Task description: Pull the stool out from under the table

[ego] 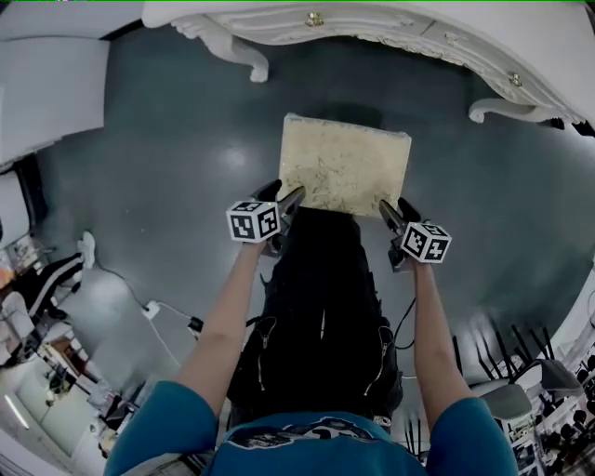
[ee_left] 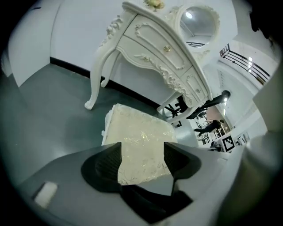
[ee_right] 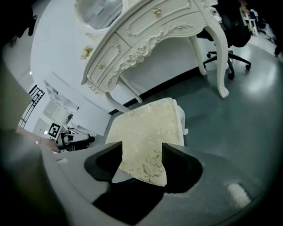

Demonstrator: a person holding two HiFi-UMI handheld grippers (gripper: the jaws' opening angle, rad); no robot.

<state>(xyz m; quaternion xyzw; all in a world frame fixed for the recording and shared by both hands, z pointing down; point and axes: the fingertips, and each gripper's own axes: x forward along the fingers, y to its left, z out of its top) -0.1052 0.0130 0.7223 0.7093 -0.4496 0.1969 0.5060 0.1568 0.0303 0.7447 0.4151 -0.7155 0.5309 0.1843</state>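
Note:
The stool (ego: 344, 165) has a cream patterned cushion and stands on the grey floor just in front of the white carved table (ego: 372, 28), clear of its legs. My left gripper (ego: 284, 197) is at the cushion's near left corner and my right gripper (ego: 395, 212) at its near right corner. In the left gripper view the cushion (ee_left: 137, 132) fills the gap between the jaws of the left gripper (ee_left: 142, 150). The right gripper view shows the same: the cushion (ee_right: 150, 128) spans the jaws of the right gripper (ee_right: 141, 152). Both look shut on the stool's cushion.
The table's curved legs (ego: 246, 60) (ego: 502, 110) stand beyond the stool on either side. An oval mirror (ee_left: 199, 22) sits on the table. An office chair (ee_right: 230, 39) is off to the right. Cables (ego: 158, 311) and clutter lie behind me at the left, chairs (ego: 521, 390) at the right.

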